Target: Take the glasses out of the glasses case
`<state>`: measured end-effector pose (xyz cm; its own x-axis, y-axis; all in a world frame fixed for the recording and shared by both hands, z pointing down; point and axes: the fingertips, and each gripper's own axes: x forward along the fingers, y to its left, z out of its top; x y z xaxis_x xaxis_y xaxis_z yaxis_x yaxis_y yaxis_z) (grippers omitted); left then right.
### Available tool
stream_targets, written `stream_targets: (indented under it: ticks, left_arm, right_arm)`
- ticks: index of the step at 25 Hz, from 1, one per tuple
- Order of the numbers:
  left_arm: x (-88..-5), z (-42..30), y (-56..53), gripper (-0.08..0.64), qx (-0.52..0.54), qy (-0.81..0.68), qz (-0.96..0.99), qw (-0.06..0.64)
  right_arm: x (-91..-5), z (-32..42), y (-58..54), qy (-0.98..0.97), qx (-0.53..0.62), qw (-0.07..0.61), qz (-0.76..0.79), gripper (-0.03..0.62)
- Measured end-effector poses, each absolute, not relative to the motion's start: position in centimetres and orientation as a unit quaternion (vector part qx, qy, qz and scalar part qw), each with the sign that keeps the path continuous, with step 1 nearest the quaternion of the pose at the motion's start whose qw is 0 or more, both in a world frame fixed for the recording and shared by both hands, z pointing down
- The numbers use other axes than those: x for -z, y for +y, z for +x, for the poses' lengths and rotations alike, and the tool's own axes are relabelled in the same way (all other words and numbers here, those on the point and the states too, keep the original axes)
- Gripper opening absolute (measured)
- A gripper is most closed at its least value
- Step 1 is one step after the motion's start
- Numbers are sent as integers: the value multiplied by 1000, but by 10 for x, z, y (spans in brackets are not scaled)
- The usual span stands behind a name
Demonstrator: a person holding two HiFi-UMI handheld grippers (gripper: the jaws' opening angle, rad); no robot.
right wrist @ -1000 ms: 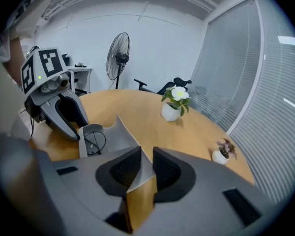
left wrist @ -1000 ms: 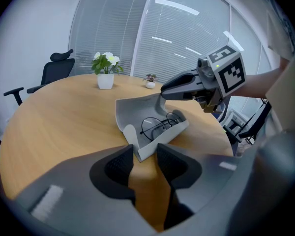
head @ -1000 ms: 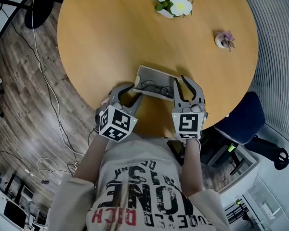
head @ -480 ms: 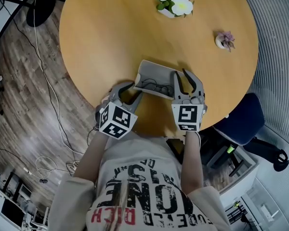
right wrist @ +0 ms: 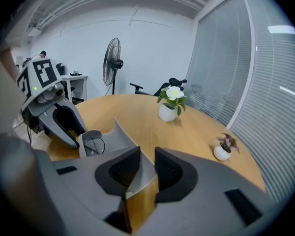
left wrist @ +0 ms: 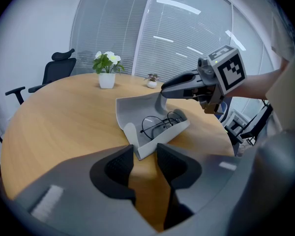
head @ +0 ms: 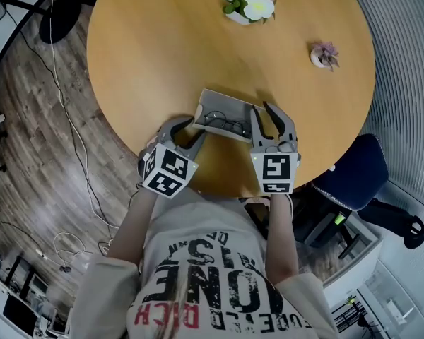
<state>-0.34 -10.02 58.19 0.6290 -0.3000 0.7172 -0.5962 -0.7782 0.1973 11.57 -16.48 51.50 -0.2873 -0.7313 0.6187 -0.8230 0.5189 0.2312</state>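
Note:
The grey glasses case (head: 226, 106) lies open near the round wooden table's (head: 148, 55) front edge, its lid raised. Thin dark-framed glasses (head: 222, 124) rest inside it, also plain in the left gripper view as glasses (left wrist: 160, 124). My left gripper (head: 198, 128) holds the case's near left corner, which sits wedged between its widely set pads (left wrist: 119, 163). My right gripper (head: 263, 111) is shut on the case's right end, with a grey case wall (right wrist: 120, 136) running between its pads (right wrist: 168, 168).
A white pot of flowers (head: 247, 4) and a small potted plant (head: 324, 54) stand at the table's far side. A blue chair (head: 353, 175) sits by the right edge. Cables (head: 71, 133) trail over the floor at left. A standing fan (right wrist: 111, 63) is beyond the table.
My right gripper has rolled slightly and stands straighter. The left gripper has kept still, and the case stays open between both.

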Motion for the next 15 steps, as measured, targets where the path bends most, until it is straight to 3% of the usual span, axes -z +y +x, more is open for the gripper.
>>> stream_targets:
  ticks: [8, 15]
  left_arm:
    - [-578, -7, -101, 144, -335, -260, 877, 226]
    - [-514, -13, -111, 108, -227, -317, 892, 230]
  right_arm:
    - [-480, 116, -153, -805, -120, 246, 527, 83]
    - [-439, 124, -127, -803, -163, 135, 557, 63]
